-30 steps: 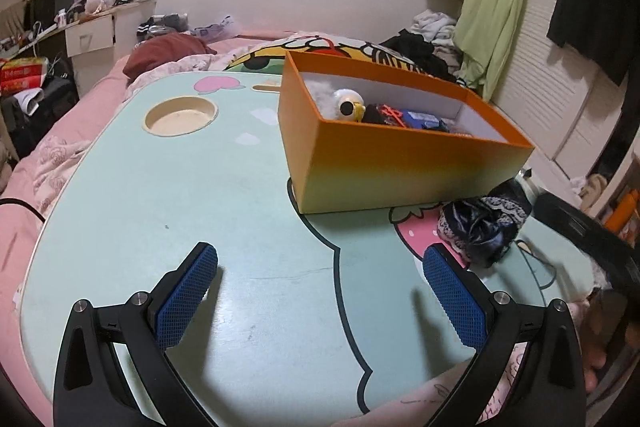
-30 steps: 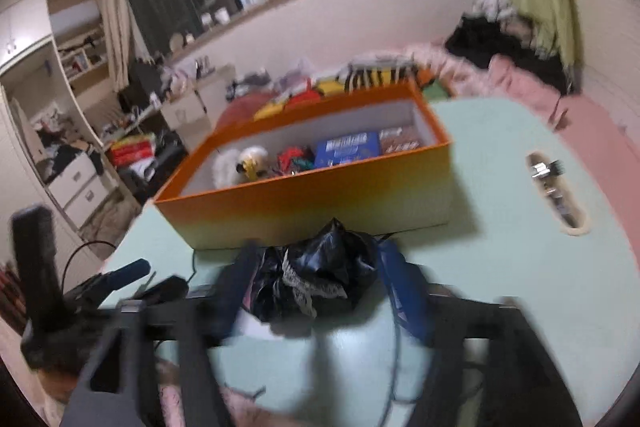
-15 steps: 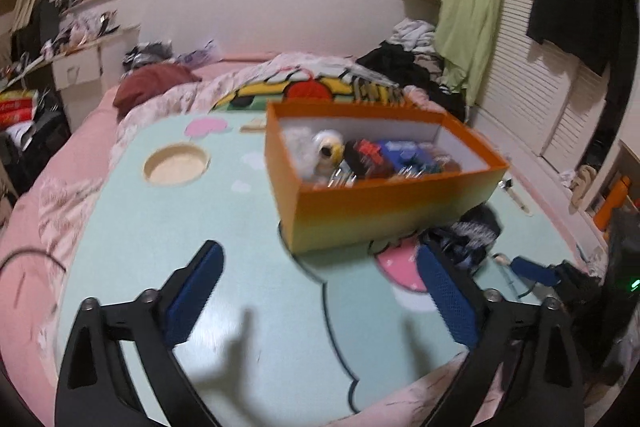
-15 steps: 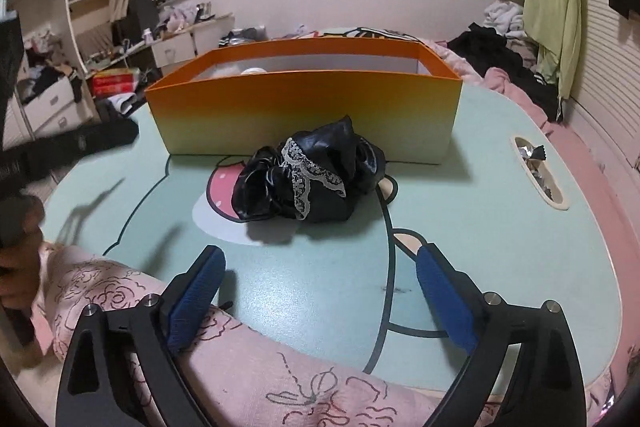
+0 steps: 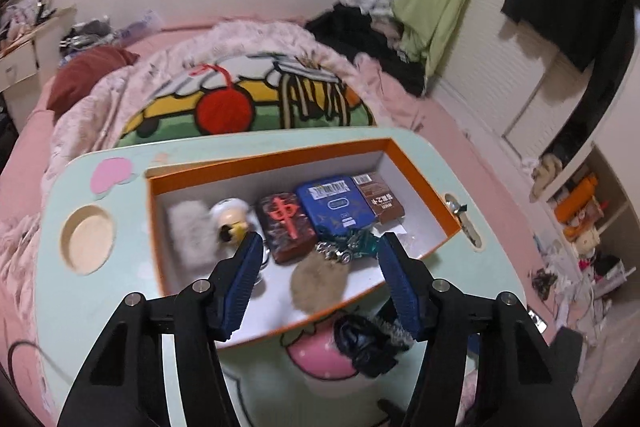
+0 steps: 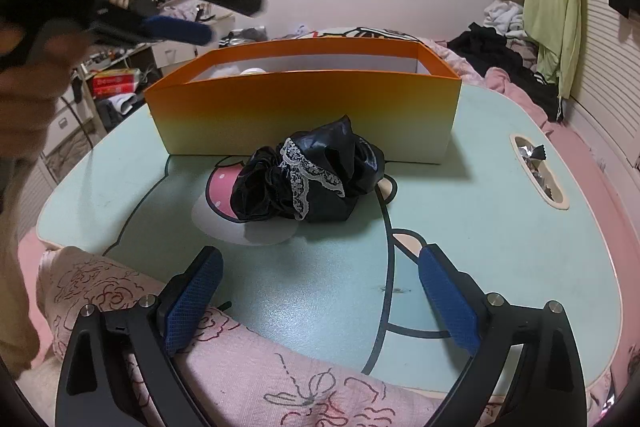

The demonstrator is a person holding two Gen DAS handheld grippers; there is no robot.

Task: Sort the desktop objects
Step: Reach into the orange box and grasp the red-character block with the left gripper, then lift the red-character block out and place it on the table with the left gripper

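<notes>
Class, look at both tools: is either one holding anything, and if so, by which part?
Nothing is held. The left tool, its jaws just closing, hangs empty above the orange box; the right tool is open.

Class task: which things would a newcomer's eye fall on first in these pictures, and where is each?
The orange box stands mid-table, holding a blue tin and a red-marked tile. A black lace-trimmed bundle lies on the mint table before it, outside the box.

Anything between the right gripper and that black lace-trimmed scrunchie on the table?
Nothing visible. Bare table lies between the open right gripper and the black scrunchie. The orange box stands behind it.
</notes>
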